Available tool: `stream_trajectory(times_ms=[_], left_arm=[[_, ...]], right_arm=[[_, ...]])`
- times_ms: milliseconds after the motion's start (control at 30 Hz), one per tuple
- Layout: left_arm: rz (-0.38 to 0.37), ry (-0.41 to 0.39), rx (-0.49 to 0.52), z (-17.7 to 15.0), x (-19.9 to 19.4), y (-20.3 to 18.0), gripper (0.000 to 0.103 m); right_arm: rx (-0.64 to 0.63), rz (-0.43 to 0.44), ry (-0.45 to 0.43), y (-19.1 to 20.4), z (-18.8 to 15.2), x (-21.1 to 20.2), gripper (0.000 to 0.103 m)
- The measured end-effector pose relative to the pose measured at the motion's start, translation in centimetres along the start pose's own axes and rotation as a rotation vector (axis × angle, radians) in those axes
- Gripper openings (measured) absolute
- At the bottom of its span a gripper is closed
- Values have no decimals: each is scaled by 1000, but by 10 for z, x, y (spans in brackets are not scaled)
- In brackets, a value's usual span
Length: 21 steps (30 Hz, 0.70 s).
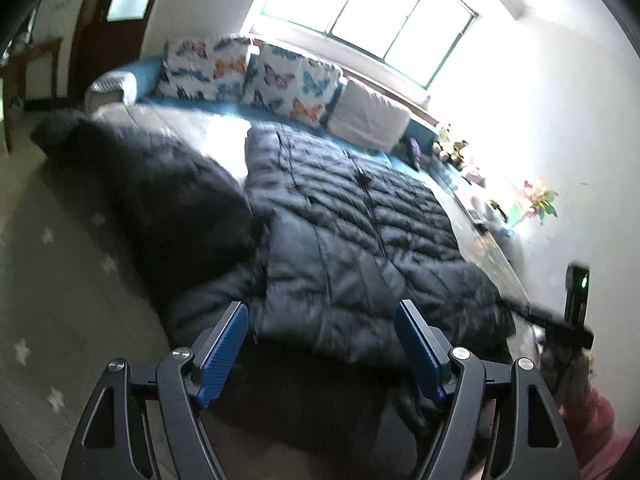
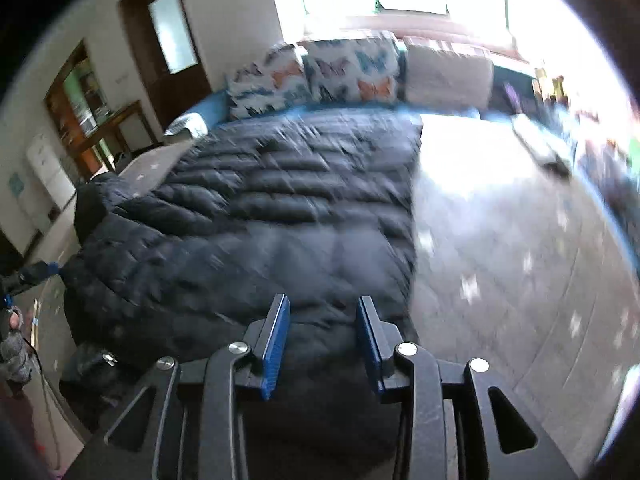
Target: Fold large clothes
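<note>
jacket (image 1: pixel 352 232) laid lengthwise on bed (image 2: pixel 500 240), away from both | left gripper (image 1: pixel 322 356) spread, empty, near hem | right gripper (image 2: pixel 323 350) part-spread, empty, over hem

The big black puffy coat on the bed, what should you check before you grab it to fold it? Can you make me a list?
1. Coat lying spread out on the bed: ok, mostly flat, though one part bunches up dark at the left of the left wrist view.
2. Left gripper empty and open: ok, nothing between its fingers.
3. Right gripper empty: ok, its jaws stand apart above the coat's near edge, pads not pressing on it.
4. Butterfly pillows clear of the coat: ok, they sit behind it.
5. Sharp view of the coat's edge: not ok, the right wrist view is blurred.
6. Zip closed: cannot tell.
</note>
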State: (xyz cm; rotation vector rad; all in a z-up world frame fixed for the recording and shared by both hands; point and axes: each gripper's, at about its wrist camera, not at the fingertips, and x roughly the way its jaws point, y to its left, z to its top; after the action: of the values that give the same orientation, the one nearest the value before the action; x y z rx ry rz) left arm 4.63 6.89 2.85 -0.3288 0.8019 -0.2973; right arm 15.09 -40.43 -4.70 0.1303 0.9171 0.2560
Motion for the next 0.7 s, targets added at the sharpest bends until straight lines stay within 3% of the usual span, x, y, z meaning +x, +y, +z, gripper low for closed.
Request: stream_trajectory(times_ms=[67,167,367,467,700], left_arm=[[10,-18,5,9,-1,-4,80],[-9,-10,22,19,5,-16,80],[-47,54,131,30,41,-55,80],[-73,94,150,35,68,-67,80],[-45,186,134,30,126,-58,79]], right_arm=[[32,48,23,-10,-10,13,39],[9,47,21,-4,-13,18,42],[-107,-17,-33,13,10,-4,44],[-110,2,-57,17,26,2,48],[-128,-15,18,16,21,48,56]])
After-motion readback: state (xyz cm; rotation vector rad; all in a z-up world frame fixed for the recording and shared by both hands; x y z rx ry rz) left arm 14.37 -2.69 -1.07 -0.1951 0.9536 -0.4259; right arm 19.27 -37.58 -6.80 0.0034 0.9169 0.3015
